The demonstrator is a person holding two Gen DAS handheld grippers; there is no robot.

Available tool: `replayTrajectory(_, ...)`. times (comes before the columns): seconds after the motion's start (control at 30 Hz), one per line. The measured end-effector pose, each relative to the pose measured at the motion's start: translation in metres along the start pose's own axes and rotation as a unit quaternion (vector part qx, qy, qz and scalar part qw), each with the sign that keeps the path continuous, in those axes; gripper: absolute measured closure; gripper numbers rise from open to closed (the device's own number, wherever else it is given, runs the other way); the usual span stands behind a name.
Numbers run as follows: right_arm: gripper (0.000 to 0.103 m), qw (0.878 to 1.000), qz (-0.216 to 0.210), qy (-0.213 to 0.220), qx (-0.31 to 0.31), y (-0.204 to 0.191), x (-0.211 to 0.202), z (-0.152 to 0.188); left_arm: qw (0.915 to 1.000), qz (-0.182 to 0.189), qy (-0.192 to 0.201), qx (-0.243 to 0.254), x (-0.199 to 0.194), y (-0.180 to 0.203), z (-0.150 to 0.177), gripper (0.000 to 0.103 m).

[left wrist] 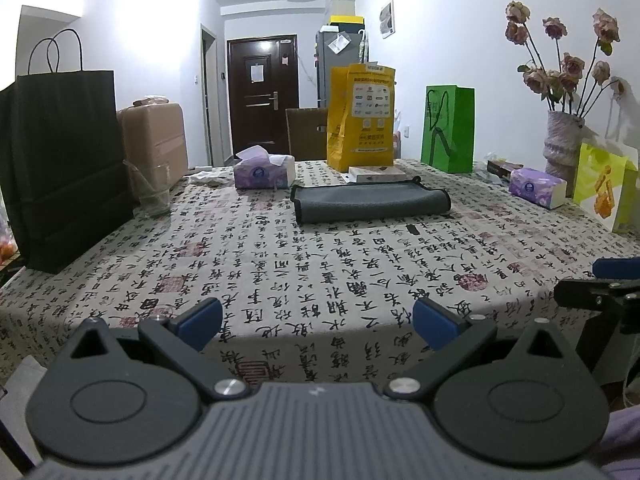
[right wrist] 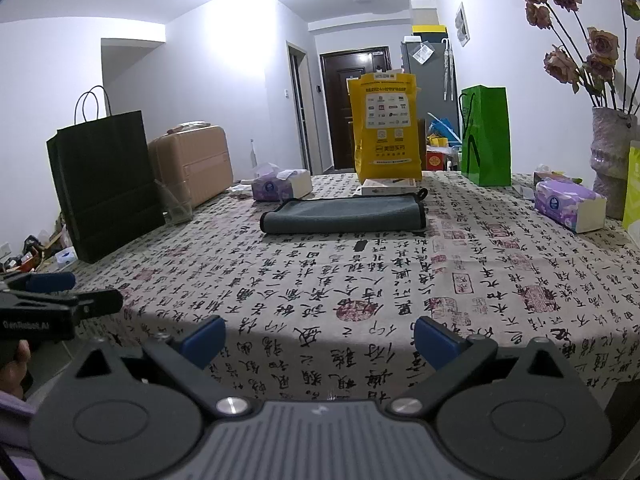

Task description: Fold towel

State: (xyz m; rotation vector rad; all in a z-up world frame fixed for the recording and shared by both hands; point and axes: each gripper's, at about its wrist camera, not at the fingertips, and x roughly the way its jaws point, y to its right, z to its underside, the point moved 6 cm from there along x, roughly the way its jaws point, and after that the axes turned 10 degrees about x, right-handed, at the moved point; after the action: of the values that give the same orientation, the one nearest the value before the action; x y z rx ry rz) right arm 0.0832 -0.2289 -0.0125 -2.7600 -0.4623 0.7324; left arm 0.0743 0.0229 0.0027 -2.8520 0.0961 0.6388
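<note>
A grey towel (left wrist: 370, 202) with a black edge lies folded into a long flat bundle on the far middle of the table; it also shows in the right wrist view (right wrist: 344, 214). My left gripper (left wrist: 318, 326) is open and empty at the table's near edge, far from the towel. My right gripper (right wrist: 320, 340) is open and empty, also at the near edge, to the right of the left one. The right gripper shows from the side in the left wrist view (left wrist: 600, 288), and the left gripper shows in the right wrist view (right wrist: 60, 296).
The table carries a calligraphy-print cloth (left wrist: 280, 264). On it stand a black paper bag (left wrist: 60, 168), a glass (left wrist: 152, 192), two tissue packs (left wrist: 262, 172) (left wrist: 538, 188), a yellow bag (left wrist: 360, 116), a green bag (left wrist: 450, 128), a flower vase (left wrist: 564, 140), a small black tag (left wrist: 412, 229).
</note>
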Motion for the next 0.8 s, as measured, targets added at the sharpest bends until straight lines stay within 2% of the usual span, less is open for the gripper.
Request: replayTrajectory(0.8,0.002,1.000,0.000,0.000,0.000,0.0001,0.0002,0.0002,1.0000,0.002,0.002,0.002,-0.0008,0.0004,-0.0014,0.000)
